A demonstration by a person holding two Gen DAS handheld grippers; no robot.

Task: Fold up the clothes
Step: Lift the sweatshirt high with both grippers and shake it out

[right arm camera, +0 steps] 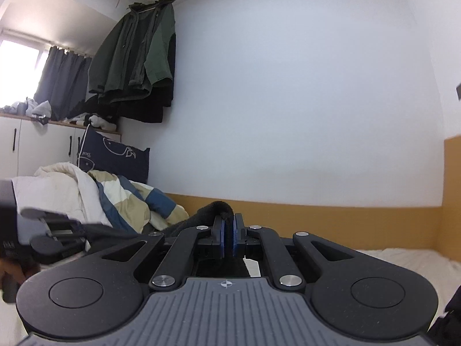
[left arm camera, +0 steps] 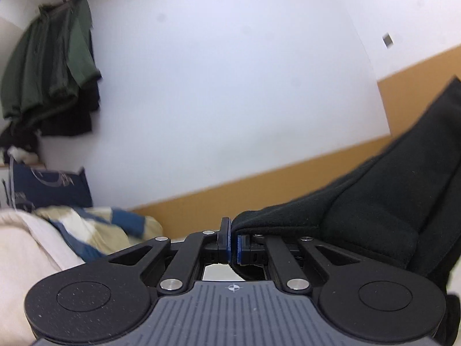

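A black fleece garment (left arm camera: 374,201) hangs in the air, stretched up toward the right of the left wrist view. My left gripper (left arm camera: 234,245) is shut on its edge, cloth pinched between the blue pads. In the right wrist view the same black garment (right arm camera: 214,210) bulges over my right gripper (right arm camera: 228,239), which is shut on a fold of it. The left gripper (right arm camera: 54,230) shows at the left edge of the right wrist view, held by a hand. Most of the garment below both grippers is hidden.
A rumpled duvet (right arm camera: 121,199) in cream, tan and blue lies on the bed with a navy pillow (right arm camera: 115,155) behind it. Green and black jackets (right arm camera: 138,57) hang from a rail on the white wall. White bedsheet (right arm camera: 403,262) spreads at the right. A cabinet (right arm camera: 34,144) stands far left.
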